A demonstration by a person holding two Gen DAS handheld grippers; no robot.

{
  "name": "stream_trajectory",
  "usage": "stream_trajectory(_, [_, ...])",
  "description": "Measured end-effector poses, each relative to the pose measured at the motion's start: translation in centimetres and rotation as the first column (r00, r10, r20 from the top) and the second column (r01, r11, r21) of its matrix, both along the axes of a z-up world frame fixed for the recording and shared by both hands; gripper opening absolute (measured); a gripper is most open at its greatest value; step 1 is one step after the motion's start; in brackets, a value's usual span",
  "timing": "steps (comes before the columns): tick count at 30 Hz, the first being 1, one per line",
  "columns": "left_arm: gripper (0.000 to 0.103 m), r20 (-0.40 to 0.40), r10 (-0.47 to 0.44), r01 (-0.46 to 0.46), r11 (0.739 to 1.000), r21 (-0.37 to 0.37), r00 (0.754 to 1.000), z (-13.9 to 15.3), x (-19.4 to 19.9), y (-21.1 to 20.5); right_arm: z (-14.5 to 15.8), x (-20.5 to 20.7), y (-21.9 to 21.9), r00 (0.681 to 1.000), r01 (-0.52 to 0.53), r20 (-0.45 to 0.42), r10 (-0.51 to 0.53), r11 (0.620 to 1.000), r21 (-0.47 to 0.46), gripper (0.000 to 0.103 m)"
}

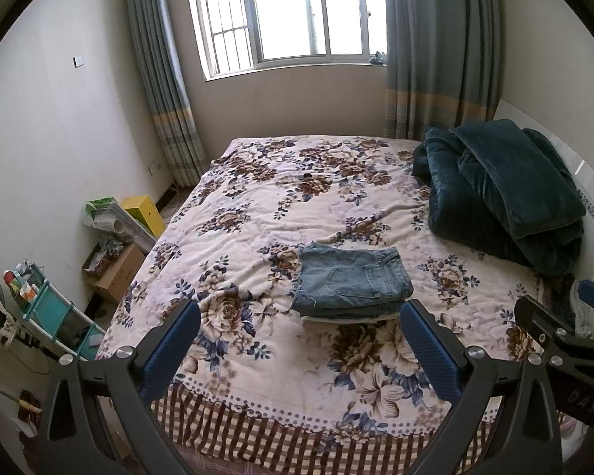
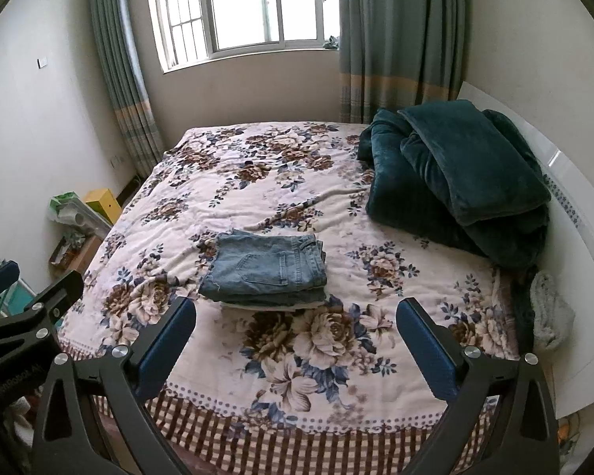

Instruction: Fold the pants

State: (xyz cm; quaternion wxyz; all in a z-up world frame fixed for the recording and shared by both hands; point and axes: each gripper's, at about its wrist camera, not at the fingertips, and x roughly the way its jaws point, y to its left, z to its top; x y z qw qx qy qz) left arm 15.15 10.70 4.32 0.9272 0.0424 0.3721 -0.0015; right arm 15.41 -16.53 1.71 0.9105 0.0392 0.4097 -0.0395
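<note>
Looked all but finished — pants point(image 1: 352, 283) folded into a compact denim stack on the floral bedspread point(image 1: 257, 206) near its front edge, possibly atop something pale, left gripper point(image 1: 299, 346) and right gripper point(image 2: 295, 342) both spread wide, empty, hovering clear — little left.

home bedroom, floral-covered bed point(image 1: 257, 206), curtained window point(image 1: 297, 12)
</note>
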Motion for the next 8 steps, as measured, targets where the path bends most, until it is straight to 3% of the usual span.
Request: stream_trajectory(8, [0.103,0.014,-0.001,0.000,1.000,0.006,1.000,0.13,-0.27,0.19,0.03,0.16,-0.16,1.000,0.001,0.003,-0.001,1.000,0.001,0.103])
